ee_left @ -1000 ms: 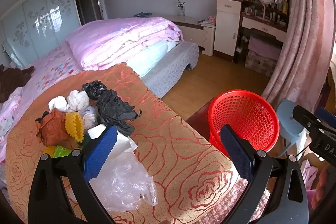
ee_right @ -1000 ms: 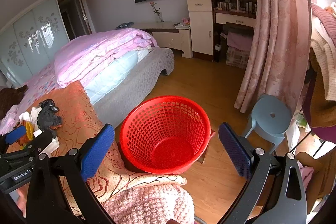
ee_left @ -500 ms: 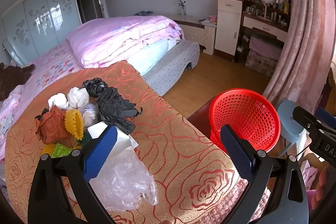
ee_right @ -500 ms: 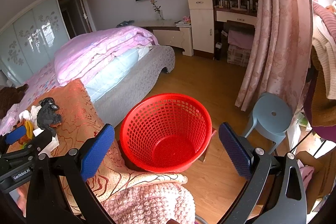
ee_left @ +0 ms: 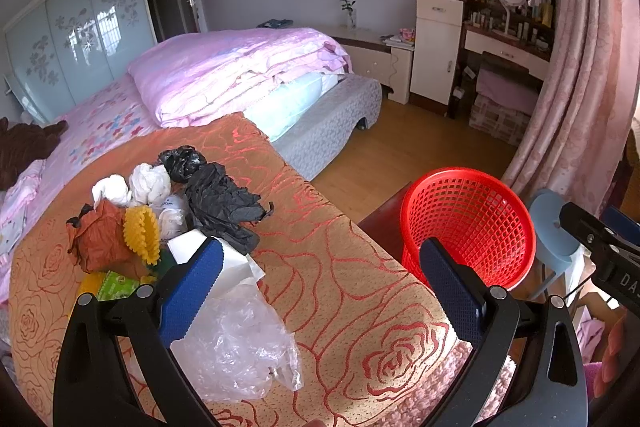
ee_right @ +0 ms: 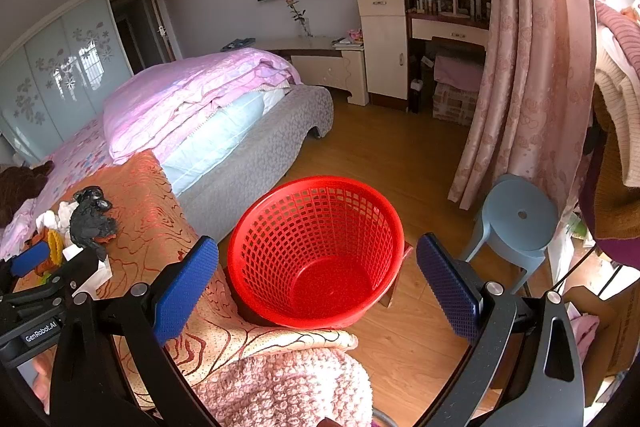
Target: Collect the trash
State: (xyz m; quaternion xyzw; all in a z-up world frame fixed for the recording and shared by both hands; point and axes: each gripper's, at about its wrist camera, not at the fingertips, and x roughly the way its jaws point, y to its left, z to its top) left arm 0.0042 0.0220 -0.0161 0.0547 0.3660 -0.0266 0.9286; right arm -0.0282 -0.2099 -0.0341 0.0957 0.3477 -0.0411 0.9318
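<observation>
- We held the left gripper (ee_left: 320, 287) with its jaws spread wide and nothing between them, above the orange rose-patterned bedspread (ee_left: 352, 279).
- The right gripper (ee_right: 318, 283) was likewise wide open and empty, looking down into the red basket (ee_right: 316, 255), which held nothing we could see.
- The trash pile (ee_left: 160, 211) lay on the bedspread ahead and to the left of the left gripper: the clear plastic bag (ee_left: 236, 343) nearest, just below its left finger, then white paper, black crumpled bags (ee_left: 224, 203), and white wads farther off.
- The left gripper was plainly the nearer; we judged the basket stood to its right, off the bed's edge.
- The left finger hid part of the white paper, and the small green and yellow scraps were hard to identify.
</observation>
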